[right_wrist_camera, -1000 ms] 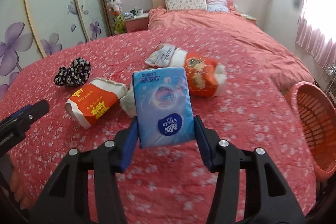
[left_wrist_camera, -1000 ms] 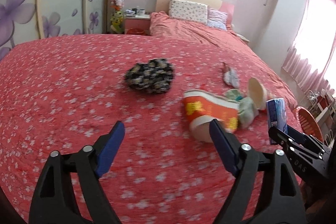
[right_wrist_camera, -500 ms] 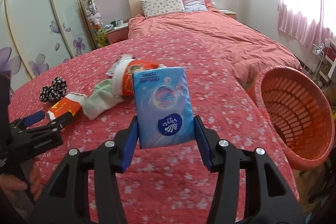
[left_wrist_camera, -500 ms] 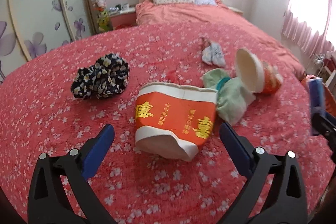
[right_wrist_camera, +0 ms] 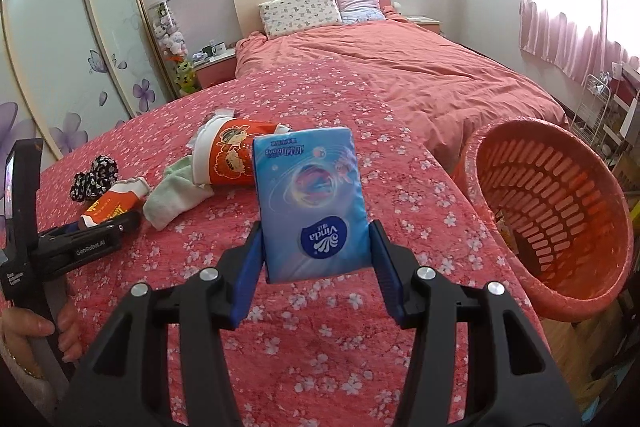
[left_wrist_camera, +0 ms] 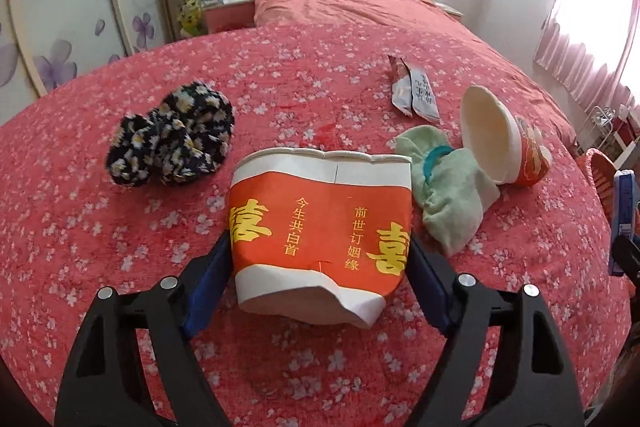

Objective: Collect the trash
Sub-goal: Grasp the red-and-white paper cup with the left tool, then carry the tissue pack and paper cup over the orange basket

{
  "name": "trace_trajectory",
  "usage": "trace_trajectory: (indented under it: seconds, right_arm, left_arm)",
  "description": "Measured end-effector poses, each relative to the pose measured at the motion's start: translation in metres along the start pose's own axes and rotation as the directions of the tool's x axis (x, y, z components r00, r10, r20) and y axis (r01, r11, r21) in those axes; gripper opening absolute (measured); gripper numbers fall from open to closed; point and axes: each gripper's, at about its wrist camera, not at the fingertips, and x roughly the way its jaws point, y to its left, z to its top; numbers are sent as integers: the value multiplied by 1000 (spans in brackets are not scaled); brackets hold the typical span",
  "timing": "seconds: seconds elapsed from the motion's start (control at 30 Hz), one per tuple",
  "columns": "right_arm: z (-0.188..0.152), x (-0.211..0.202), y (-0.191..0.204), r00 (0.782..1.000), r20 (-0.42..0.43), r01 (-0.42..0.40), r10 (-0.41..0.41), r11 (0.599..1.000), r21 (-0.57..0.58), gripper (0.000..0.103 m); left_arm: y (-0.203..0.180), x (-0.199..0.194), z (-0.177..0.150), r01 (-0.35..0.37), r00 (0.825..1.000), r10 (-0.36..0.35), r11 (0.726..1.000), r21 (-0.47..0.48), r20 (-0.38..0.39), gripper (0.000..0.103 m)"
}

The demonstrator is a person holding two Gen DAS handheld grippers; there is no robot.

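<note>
A flattened orange-and-white paper cup (left_wrist_camera: 320,227) lies on the red floral bedspread (left_wrist_camera: 120,247) between the fingers of my left gripper (left_wrist_camera: 320,243). Its jaws are closing, and the blue pads lie against the cup's two sides. My right gripper (right_wrist_camera: 316,231) is shut on a blue tissue pack (right_wrist_camera: 316,203), holding it upright above the bed. The orange plastic basket (right_wrist_camera: 560,303) stands just right of the pack, off the bed's edge. In the right wrist view the left gripper (right_wrist_camera: 120,223) sits low at the left by the same cup (right_wrist_camera: 108,205).
A second orange paper cup (left_wrist_camera: 516,151) lies on its side beside a pale green cloth (left_wrist_camera: 448,195). Two small wrappers (left_wrist_camera: 416,91) lie farther back, and a black floral cloth (left_wrist_camera: 172,139) at the left. A hand (right_wrist_camera: 32,331) grips the left tool's handle.
My left gripper came down around the flattened cup and its jaws narrowed onto it. My right gripper swung the tissue pack rightward, so the basket now fills the right side of its view.
</note>
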Motion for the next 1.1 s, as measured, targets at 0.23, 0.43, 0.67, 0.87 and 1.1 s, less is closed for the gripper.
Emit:
trace_trajectory:
  seconds: [0.23,0.43,0.67,0.87,1.1]
  right_arm:
    - [1,-11,-8,1000,20,3,-4,1000,16,51]
    - [3,-24,-16,999,44,9,-11,1000,29,51]
    - [3,-43,-35,996,79,31,-36,998,56,51]
    - [2,-57,-59,992,102,63,-72,994,90,51]
    - [0,-71,-94,984,121,110,-127,984,141,51]
  left_arm:
    - [-6,-25,2,-15,996,13,1000,20,85,80]
    - [-16,-43,6,17,993,-19,1000,15,120,80]
    - [-39,-63,7,72,984,-77,997,37,158,80]
    - [-69,-76,6,138,972,-149,988,73,180,80]
    - [-105,-86,2,207,953,-228,971,118,200,80]
